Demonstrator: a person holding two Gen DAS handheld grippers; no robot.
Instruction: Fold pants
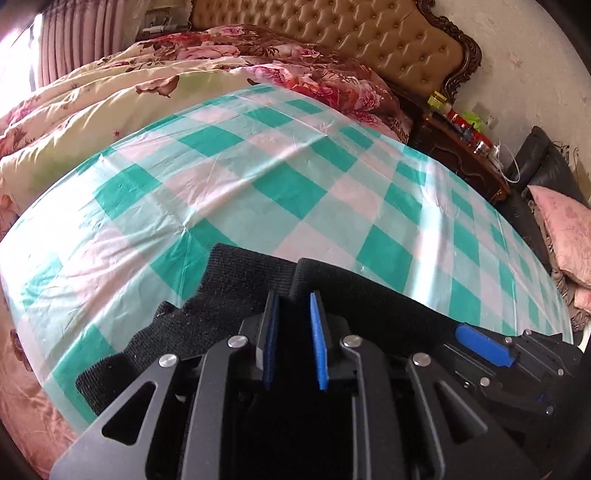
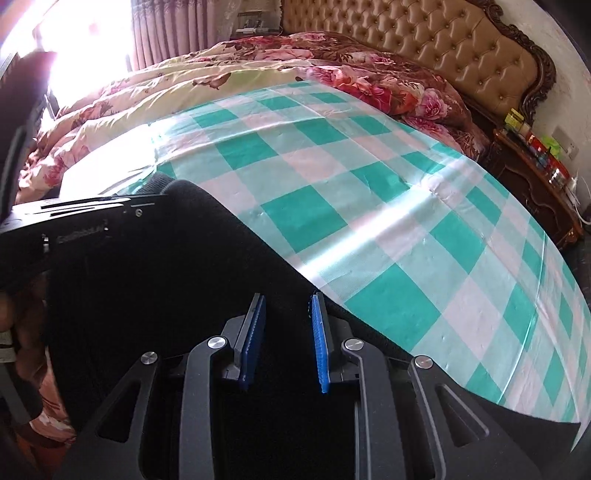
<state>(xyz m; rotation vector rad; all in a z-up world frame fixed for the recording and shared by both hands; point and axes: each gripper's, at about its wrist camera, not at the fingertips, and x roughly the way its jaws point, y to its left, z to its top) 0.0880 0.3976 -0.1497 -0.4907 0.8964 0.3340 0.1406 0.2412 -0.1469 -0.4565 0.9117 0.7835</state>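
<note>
Black pants [image 1: 236, 280] lie bunched at the near edge of the checked sheet [image 1: 258, 177] spread over the bed, under and in front of both grippers.

Left gripper [image 1: 293, 306]: fingers narrow, dark cloth between and under the pads, but I can't tell if they pinch it or just sit over it. Right gripper [image 2: 287, 310]: fingers narrow too, black cloth filling the gap, looks clamped on the pants; it shows again at lower right of the left view, so the two grippers are close together.

Risks, judged from here:
- Left grip may be empty or shallow, so a lift could drop that corner and skew the fold.
- Sheet is glossy, thin plastic-like stuff; dragging cloth could slide or wrinkle it, or a pad could pinch sheet along with pants.
- Pants hang partly off the near edge; weight may pull them off the bed if one grip lets go.
- Black cloth on black gripper body hides layers, so grabbing one layer too many is easy.

Counts: pants 1, grippers 2, sheet 1, quilt [image 1: 110, 96] 1, headboard [image 1: 332, 33] 1, nightstand [image 1: 465, 155] 1, pink pillow [image 1: 565, 229] 1.
</note>
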